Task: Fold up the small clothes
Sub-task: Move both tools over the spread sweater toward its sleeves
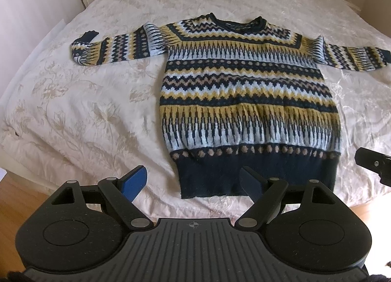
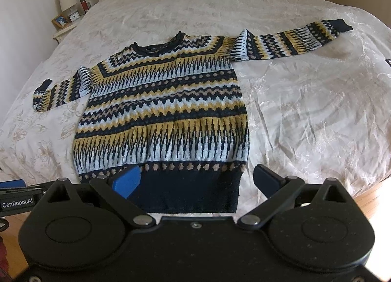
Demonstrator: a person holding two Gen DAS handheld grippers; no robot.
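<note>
My left gripper (image 1: pixel 194 180) and right gripper (image 2: pixel 196 179) stand spread above the sweater's (image 1: pixel 244 91) navy hem, nothing between the pads. Bare bedspread (image 1: pixel 80 111) lies open on both sides of the sweater body. Nightstands (image 2: pixel 62 31) carrying a lamp (image 2: pixel 67 1) and picture frames stand well apart.

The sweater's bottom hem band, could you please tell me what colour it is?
Plain dark navy hem band, clearest in the right wrist view.

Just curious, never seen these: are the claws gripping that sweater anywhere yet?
Nothing is held. The left gripper and right gripper are open above the sweater hem.
</note>
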